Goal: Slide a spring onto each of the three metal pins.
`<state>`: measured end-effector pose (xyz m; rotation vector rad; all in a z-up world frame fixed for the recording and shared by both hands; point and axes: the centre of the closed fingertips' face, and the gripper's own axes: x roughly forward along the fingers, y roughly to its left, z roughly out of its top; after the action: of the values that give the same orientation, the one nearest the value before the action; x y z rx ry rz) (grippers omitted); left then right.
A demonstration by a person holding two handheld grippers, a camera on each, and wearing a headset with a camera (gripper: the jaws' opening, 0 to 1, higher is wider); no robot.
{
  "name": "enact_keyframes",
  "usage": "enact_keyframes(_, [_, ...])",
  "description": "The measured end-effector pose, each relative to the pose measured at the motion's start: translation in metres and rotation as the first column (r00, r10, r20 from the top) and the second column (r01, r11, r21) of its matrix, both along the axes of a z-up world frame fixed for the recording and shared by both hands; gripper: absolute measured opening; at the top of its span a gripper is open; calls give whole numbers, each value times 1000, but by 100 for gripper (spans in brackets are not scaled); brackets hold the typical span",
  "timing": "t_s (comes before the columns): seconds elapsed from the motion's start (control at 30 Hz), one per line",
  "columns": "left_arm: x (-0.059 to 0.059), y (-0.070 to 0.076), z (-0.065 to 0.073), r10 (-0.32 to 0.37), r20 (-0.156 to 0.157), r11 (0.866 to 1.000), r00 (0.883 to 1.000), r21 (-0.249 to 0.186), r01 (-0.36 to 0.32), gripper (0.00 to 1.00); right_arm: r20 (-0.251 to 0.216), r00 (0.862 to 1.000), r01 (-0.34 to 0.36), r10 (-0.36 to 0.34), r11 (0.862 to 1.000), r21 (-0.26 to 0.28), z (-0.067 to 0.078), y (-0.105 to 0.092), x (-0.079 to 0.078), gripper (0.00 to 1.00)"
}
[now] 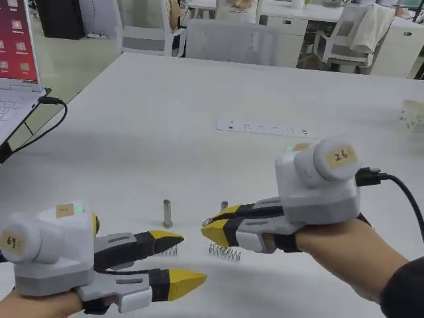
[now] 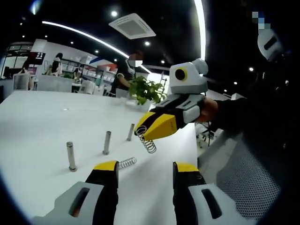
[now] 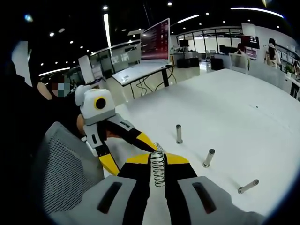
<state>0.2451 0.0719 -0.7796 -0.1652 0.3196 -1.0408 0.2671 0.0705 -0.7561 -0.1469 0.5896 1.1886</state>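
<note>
My right gripper (image 1: 211, 232) is shut on a small steel spring (image 3: 158, 168), which stands crosswise between its yellow tips (image 2: 157, 126). Three upright metal pins (image 2: 71, 156) (image 2: 107, 142) (image 2: 131, 132) stand bare in a row on the white table; two of them (image 1: 167, 213) (image 1: 224, 207) appear in the head view, just beyond the gripper tips. My left gripper (image 1: 182, 262) is open and holds nothing. A loose spring (image 2: 126, 162) lies on the table by its upper jaw. Another spring (image 1: 225, 252) lies below the right gripper.
A white power strip (image 1: 265, 127) lies further back on the table (image 1: 165, 119). A laptop (image 1: 16, 59) with a black cable (image 1: 50, 116) sits at the far left edge. Chairs and desks stand beyond the table's far side.
</note>
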Motion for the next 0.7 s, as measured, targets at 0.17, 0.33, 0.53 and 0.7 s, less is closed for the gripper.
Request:
enact_keyframes(0.17, [-1, -5, 3, -16, -8, 1000, 1000, -26, 16, 36, -7, 1000, -13, 13, 1000, 24, 3, 6, -4, 8])
enact_keyframes(0.33, [-1, -7, 5, -20, -9, 999, 1000, -39, 20, 32, -15, 999, -29, 30, 998, 49, 6, 13, -8, 8])
enact_keyframes(0.53, [0, -7, 8, -19, -3, 998, 1000, -53, 19, 27, -26, 998, -53, 55, 996, 75, 9, 23, -16, 8])
enact_keyframes(0.7, [-1, -8, 10, -23, -2, 998, 1000, -60, 23, 22, -17, 997, -76, 78, 994, 83, 11, 28, -20, 8])
